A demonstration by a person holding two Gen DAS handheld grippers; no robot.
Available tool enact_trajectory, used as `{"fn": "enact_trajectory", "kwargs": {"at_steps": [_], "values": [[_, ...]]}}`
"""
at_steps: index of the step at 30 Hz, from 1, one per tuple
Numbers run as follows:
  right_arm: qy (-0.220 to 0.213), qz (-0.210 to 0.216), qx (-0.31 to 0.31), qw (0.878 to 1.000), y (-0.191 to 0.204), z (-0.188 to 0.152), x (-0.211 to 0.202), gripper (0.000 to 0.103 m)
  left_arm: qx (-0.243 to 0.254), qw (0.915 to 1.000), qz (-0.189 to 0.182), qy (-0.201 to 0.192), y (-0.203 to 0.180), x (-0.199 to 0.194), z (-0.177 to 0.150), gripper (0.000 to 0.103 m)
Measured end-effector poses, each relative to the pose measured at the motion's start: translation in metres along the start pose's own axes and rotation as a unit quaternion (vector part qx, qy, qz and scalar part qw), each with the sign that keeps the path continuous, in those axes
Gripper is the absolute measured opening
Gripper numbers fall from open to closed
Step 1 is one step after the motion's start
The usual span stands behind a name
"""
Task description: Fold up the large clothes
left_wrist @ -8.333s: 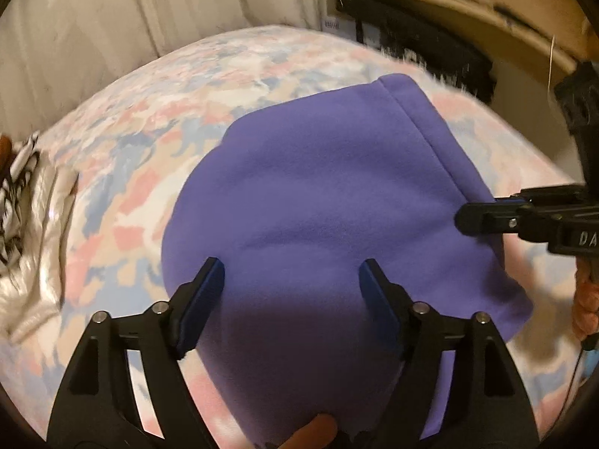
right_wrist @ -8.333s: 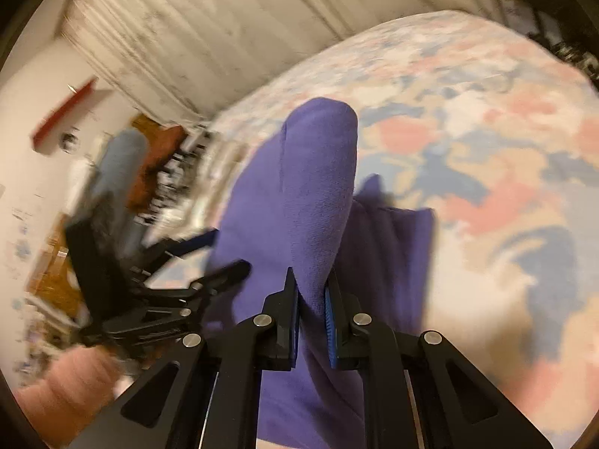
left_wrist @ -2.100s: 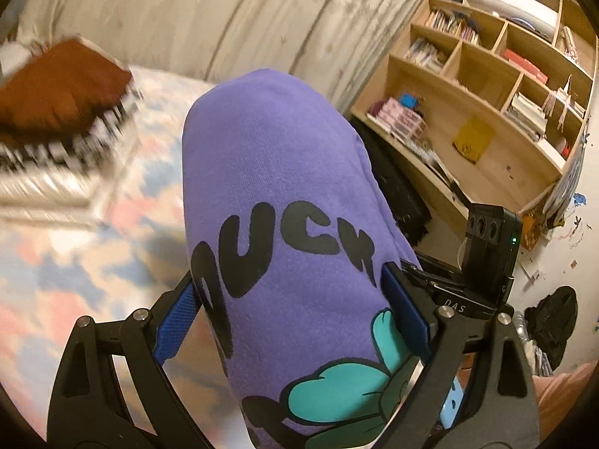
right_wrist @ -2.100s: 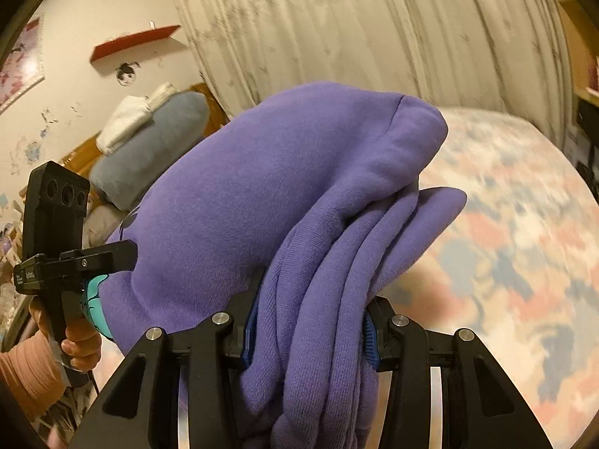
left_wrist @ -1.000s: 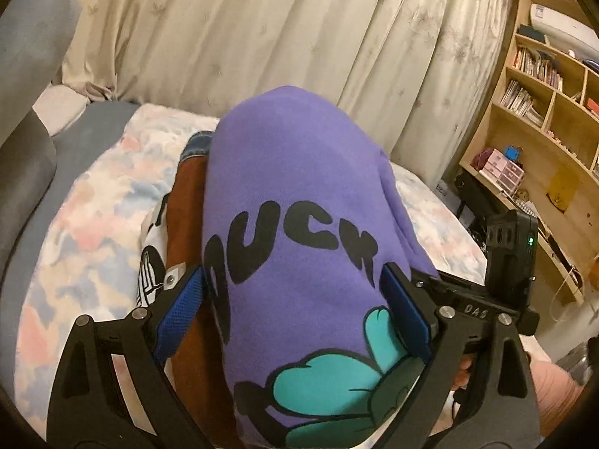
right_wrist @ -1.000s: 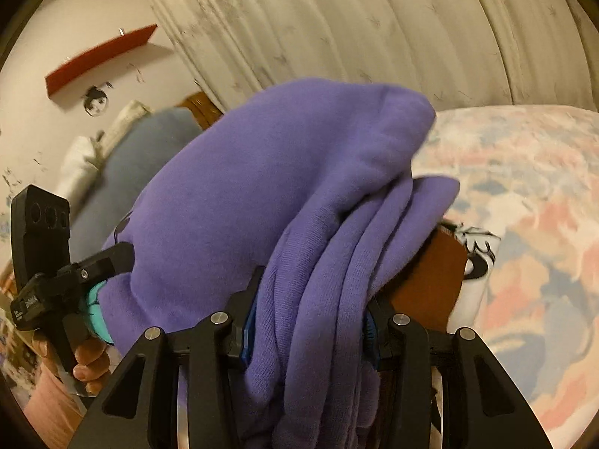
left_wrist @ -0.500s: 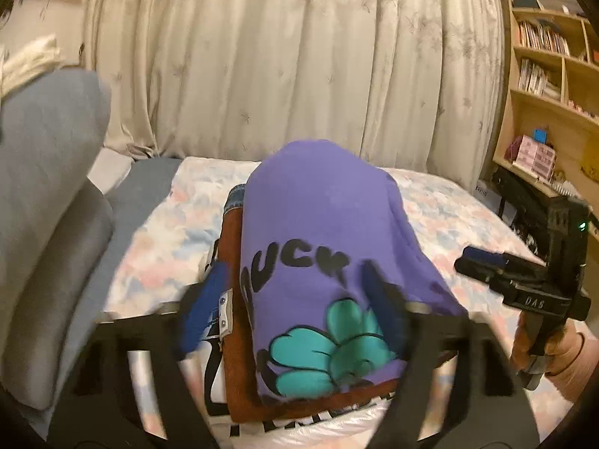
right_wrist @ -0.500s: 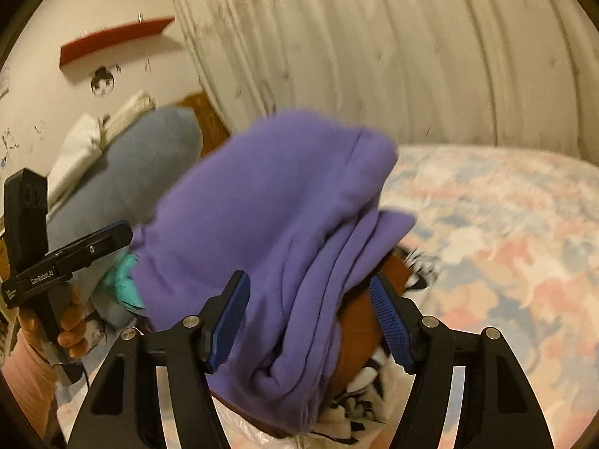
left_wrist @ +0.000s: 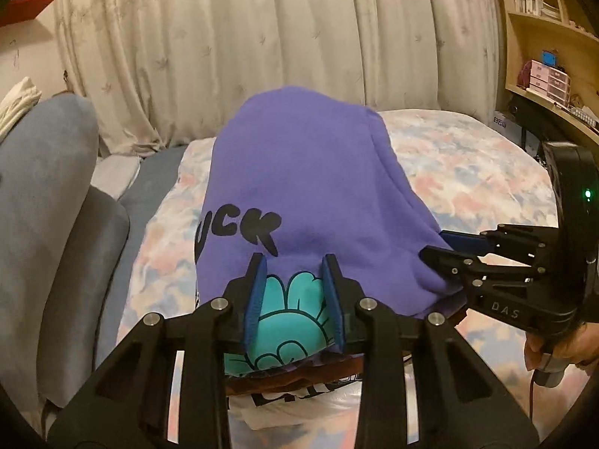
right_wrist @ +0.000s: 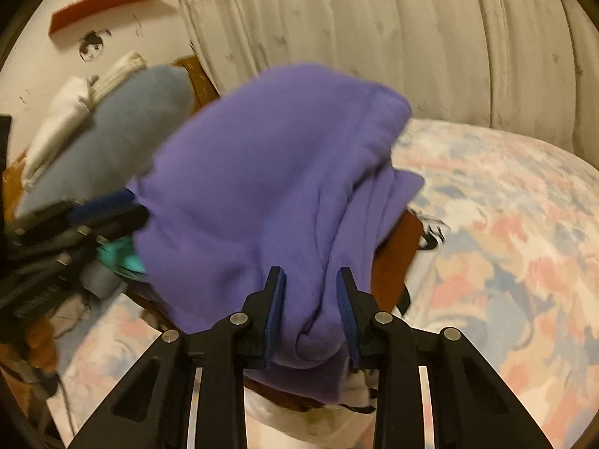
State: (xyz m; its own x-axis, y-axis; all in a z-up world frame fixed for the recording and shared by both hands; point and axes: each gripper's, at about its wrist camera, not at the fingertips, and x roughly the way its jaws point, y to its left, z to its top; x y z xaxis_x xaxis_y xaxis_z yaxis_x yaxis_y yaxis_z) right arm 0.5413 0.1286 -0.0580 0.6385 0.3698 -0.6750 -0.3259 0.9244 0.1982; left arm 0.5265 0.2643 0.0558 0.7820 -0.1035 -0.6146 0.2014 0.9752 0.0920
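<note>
The folded purple sweatshirt (left_wrist: 310, 194) with black letters and a teal print lies on top of a stack of folded clothes (left_wrist: 299, 378) on the bed; it also shows in the right wrist view (right_wrist: 262, 194). My left gripper (left_wrist: 294, 292) is open, its blue pads either side of the teal print at the near edge, not pinching. My right gripper (right_wrist: 309, 307) is open around the sweatshirt's folded side edge, with a gap at each pad. The right gripper also shows in the left wrist view (left_wrist: 449, 250), at the sweatshirt's right edge.
The stack holds a brown garment (right_wrist: 393, 254) and a white printed one (left_wrist: 299, 408) underneath. The floral bedspread (left_wrist: 468, 172) spreads to the right. A grey-blue pillow (left_wrist: 45, 205) lies left. Curtains (left_wrist: 262, 37) hang behind, and wooden shelves (left_wrist: 543, 37) stand at right.
The sweatshirt was carried over and set down on the stack. Both grippers let go of it, and their jaws have since narrowed beside its edges.
</note>
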Motion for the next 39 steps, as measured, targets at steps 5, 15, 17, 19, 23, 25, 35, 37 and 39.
{"fn": "enact_trajectory", "kwargs": {"at_steps": [5, 15, 17, 19, 23, 25, 35, 37, 39], "values": [[0.005, 0.004, 0.013, 1.0, -0.007, -0.011, 0.001, 0.027, -0.007, 0.9999, 0.007, 0.005, -0.006, 0.002, 0.001, 0.029], [0.007, -0.006, 0.006, 1.0, -0.006, -0.012, -0.071, 0.027, -0.036, 0.9991, 0.018, 0.014, -0.024, -0.053, -0.002, 0.036], [0.003, -0.009, -0.001, 1.0, -0.008, -0.015, -0.094, 0.027, -0.032, 0.9993, 0.017, 0.009, -0.04, -0.075, -0.007, 0.042], [-0.003, -0.012, -0.006, 1.0, -0.009, -0.021, -0.121, 0.027, -0.028, 0.9995, 0.014, 0.003, -0.055, -0.095, -0.011, 0.052], [-0.012, -0.027, -0.014, 0.999, -0.007, -0.03, -0.183, 0.032, -0.037, 0.9993, 0.003, -0.007, -0.09, -0.138, -0.019, 0.059], [-0.016, -0.033, -0.014, 0.999, -0.007, -0.037, -0.214, 0.038, -0.043, 0.999, -0.004, -0.009, -0.11, -0.161, -0.025, 0.066], [-0.033, -0.069, -0.018, 0.997, -0.002, -0.105, -0.373, 0.055, -0.07, 0.9963, -0.031, -0.039, -0.197, -0.28, -0.062, 0.081], [-0.036, -0.082, -0.02, 0.996, -0.002, -0.125, -0.401, 0.062, -0.072, 0.996, -0.035, -0.04, -0.218, -0.301, -0.075, 0.081], [-0.037, -0.096, -0.02, 0.995, -0.003, -0.147, -0.427, 0.067, -0.07, 0.9962, -0.033, -0.04, -0.239, -0.32, -0.088, 0.081]]}}
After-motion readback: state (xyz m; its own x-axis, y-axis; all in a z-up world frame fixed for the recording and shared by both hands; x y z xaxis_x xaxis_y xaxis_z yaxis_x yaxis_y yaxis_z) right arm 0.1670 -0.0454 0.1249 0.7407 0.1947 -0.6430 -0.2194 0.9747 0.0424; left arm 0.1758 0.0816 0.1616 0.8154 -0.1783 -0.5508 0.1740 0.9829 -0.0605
